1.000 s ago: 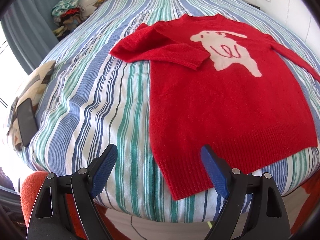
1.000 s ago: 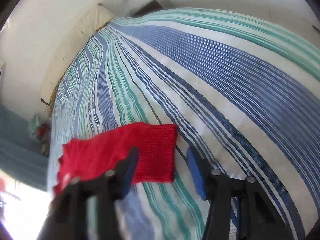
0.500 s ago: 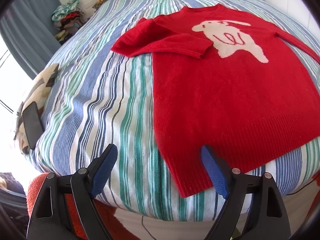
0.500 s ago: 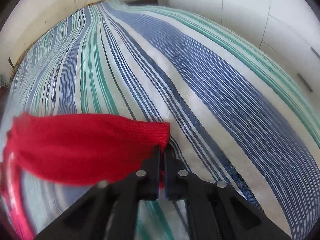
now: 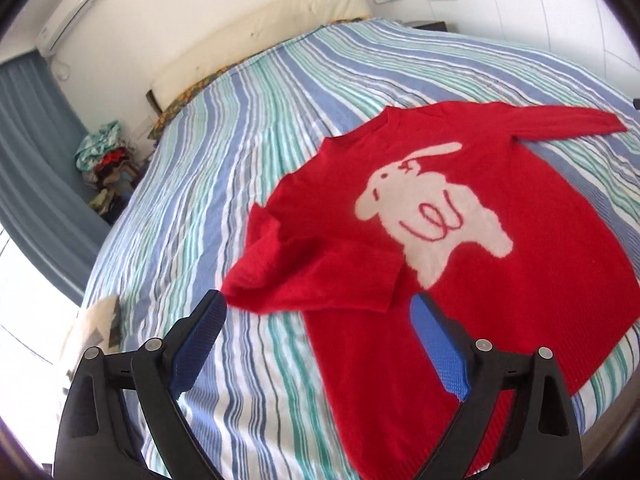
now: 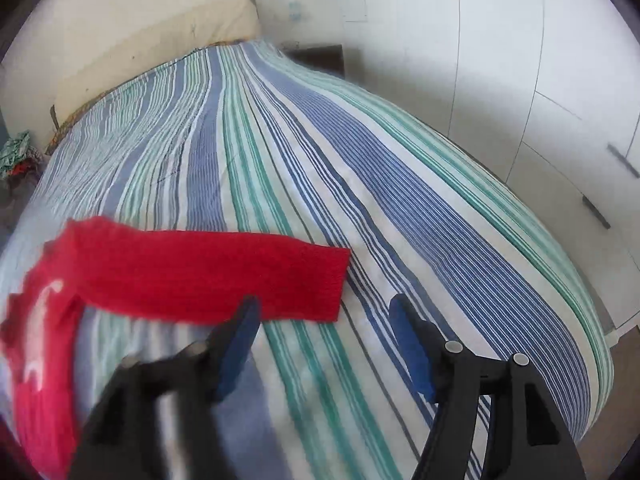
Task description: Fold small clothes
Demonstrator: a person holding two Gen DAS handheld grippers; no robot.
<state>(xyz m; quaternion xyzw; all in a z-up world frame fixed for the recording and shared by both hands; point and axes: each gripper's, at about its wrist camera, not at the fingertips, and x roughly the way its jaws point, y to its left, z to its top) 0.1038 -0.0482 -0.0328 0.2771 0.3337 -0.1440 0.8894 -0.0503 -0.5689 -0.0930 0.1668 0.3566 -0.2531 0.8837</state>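
Observation:
A red sweater [image 5: 500, 280] with a white animal figure lies flat on the striped bed [image 5: 240, 160]. Its left sleeve [image 5: 316, 276] is folded across the chest; its right sleeve [image 5: 560, 124] stretches out to the far right. My left gripper [image 5: 316, 320] is open and empty, just above the folded sleeve's cuff edge. In the right wrist view the right sleeve [image 6: 208, 276] lies flat on the bed, cuff to the right. My right gripper [image 6: 324, 320] is open and empty, just below the cuff.
A cream headboard [image 5: 260, 36] stands at the far end of the bed. A pile of clothes [image 5: 104, 160] sits by the blue curtain at the left. White wardrobe doors [image 6: 540, 80] run along the bed's right side. A patterned cushion [image 5: 96, 328] lies at the near left edge.
My right gripper, shut on the sleeve cuff half a second ago, has opened and let it go; the sleeve lies flat. My left gripper has moved forward from the hem to the folded sleeve.

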